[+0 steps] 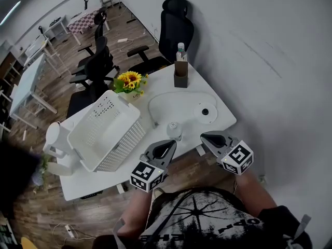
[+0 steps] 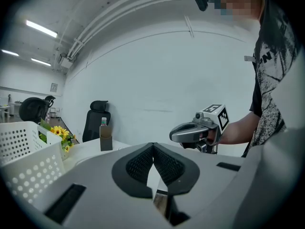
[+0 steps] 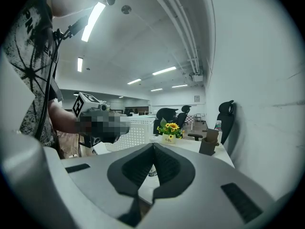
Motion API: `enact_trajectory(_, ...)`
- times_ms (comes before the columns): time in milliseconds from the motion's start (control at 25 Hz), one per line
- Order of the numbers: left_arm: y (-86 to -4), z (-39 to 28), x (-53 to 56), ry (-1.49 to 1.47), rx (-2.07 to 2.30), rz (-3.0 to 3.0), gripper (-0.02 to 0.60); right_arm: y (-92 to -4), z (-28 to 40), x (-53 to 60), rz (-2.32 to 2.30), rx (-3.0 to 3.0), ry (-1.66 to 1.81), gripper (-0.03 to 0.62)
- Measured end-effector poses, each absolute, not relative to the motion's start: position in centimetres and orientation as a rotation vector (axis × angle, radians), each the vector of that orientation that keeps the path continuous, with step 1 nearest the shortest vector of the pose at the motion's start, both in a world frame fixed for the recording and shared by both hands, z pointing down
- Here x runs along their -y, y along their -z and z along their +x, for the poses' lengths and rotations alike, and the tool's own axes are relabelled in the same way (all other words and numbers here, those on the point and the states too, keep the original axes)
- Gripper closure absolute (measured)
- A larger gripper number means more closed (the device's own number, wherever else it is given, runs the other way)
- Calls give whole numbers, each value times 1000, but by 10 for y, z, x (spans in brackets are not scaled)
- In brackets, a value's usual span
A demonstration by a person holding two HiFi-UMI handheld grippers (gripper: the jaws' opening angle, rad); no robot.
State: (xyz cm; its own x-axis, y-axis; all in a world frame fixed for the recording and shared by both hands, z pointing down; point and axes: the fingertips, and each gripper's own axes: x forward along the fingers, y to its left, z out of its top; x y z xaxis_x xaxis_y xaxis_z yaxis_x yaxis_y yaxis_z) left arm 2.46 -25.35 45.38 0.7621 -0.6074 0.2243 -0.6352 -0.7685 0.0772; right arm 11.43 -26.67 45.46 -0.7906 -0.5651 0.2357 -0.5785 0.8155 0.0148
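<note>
Atop white desk (image 1: pixel 162 80) by grey wall (image 1: pixel 270 45): jar (image 1: pixel 174 130), basket (image 1: pixel 111 131), sunflowers (image 1: pixel 129 80).

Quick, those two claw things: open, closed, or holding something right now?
Left gripper: closed, jaws meet at the tips, holding nothing.
Right gripper: closed, jaws meet at the tips, holding nothing.

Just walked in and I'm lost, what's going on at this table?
A person at the white table holds a gripper in each hand. The left gripper and right gripper hover at its near edge, jaws together, nothing between them. A small clear jar sits just ahead of them. A white basket stands to the left, sunflowers and a brown holder farther back.
</note>
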Motion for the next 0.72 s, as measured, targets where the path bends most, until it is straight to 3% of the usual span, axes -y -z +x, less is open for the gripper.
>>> enact_trajectory(720, -458, 9, 239, -324, 1037, 2789, 572, -464, 96, 255, 837, 2780, -79, 572)
